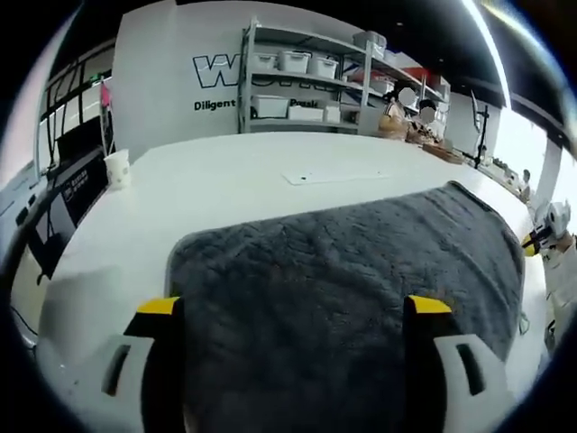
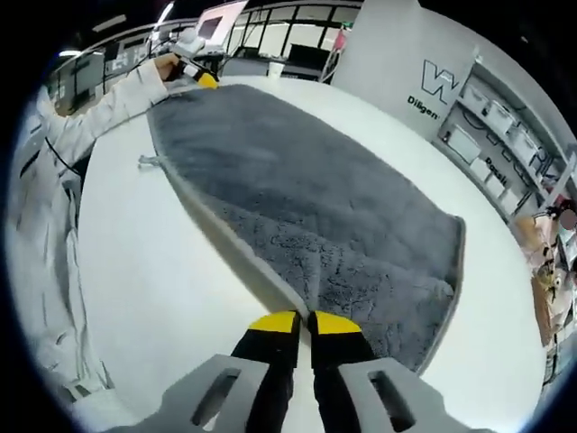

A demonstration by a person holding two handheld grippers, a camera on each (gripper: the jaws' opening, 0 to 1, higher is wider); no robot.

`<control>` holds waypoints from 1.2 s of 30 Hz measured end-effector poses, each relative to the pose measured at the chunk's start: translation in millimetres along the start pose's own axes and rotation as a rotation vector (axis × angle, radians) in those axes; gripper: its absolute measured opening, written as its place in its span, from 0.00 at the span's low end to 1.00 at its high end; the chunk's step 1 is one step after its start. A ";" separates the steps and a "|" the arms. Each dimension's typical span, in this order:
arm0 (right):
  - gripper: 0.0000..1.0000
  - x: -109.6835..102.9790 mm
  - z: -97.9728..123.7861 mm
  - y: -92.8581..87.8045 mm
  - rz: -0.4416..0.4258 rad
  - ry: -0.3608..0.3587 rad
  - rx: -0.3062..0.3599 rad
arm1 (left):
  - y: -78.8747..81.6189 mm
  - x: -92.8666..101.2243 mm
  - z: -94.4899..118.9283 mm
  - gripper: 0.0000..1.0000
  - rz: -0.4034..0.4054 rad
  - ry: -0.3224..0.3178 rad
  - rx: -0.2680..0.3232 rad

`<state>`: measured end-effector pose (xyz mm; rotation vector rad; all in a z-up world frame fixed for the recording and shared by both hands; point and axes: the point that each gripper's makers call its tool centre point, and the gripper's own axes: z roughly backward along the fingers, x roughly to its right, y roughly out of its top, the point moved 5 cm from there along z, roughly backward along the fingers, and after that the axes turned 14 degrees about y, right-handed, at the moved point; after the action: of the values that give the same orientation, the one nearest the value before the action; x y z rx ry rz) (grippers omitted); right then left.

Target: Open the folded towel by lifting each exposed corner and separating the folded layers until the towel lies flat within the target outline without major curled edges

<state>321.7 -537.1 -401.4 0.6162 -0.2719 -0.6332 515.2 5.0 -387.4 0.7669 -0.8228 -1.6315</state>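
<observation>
A dark grey towel (image 1: pixel 343 271) lies spread over the white table (image 1: pixel 225 180). In the left gripper view my left gripper (image 1: pixel 294 307) is open, its yellow-tipped jaws wide apart over the towel's near part with nothing between them. In the right gripper view the towel (image 2: pixel 306 189) stretches away, and its near edge (image 2: pixel 230 244) is raised, showing a pale band that runs into my right gripper (image 2: pixel 305 323), which is shut on it. The left gripper (image 2: pixel 200 76) sits at the towel's far corner, held by a hand. The right gripper (image 1: pixel 537 238) peeks in by the towel's right corner.
A paper cup (image 1: pixel 117 169) stands at the table's left edge. A thin white sheet (image 1: pixel 334 176) lies beyond the towel. Shelves with white bins (image 1: pixel 297 86) line the back wall. A person's white sleeve (image 2: pixel 99 113) reaches along the table's edge.
</observation>
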 end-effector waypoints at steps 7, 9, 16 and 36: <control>0.00 -2.1 1.7 -10.5 -0.058 0.038 0.001 | -2.1 -1.3 -0.8 0.99 -0.008 0.006 -0.015; 0.00 -2.2 2.6 -11.8 -0.072 0.044 0.005 | -1.7 -1.3 -0.5 0.99 -0.007 0.005 -0.013; 0.00 -5.4 6.0 -15.8 -0.100 0.065 0.003 | -2.6 -2.1 0.4 0.99 -0.007 0.008 -0.017; 0.19 -11.5 15.7 -22.1 -0.149 0.105 0.074 | -5.1 -2.1 1.4 0.99 -0.016 0.009 -0.028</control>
<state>295.9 -551.1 -403.2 0.7429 -0.1526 -0.7336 511.7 8.0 -390.8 0.7622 -0.7876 -1.6495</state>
